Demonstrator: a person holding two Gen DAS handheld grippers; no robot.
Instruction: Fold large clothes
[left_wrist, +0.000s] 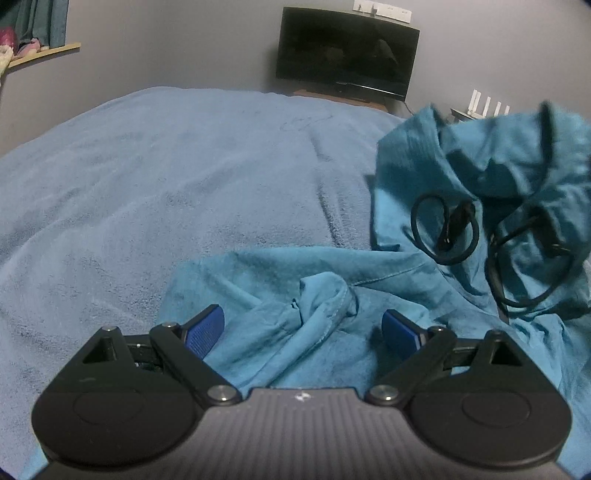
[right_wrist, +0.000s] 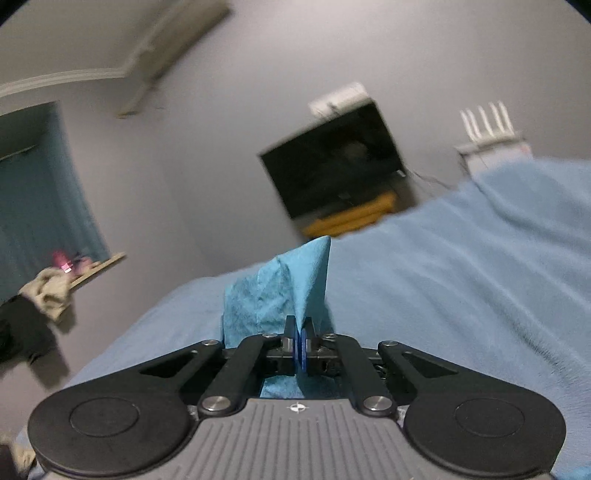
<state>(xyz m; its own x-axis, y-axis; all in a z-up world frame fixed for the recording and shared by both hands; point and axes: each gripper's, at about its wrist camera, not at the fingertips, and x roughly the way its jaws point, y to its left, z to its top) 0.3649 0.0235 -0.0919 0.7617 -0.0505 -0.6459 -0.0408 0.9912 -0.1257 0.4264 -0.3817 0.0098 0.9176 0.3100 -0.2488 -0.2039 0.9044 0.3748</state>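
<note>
Right gripper (right_wrist: 300, 347) is clamped on a pinch of the teal shirt (left_wrist: 369, 266) to lift it off the bed (left_wrist: 166, 177), while the left gripper (left_wrist: 303, 328) hangs wide open over the near rumpled part, holding nothing.

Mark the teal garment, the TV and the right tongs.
teal garment (left_wrist: 325, 295): left wrist view, bunched fold.
TV (left_wrist: 347, 51): left wrist view, screen centre.
right tongs (right_wrist: 300, 349): right wrist view, between tips shut on garment.

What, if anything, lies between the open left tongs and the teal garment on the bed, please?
Nothing visible does. The left tongs stand open directly over a bunched fold of the teal garment, with only cloth between the pads. The right tongs are shut on another part of it. Black cords lie off to the right.
</note>
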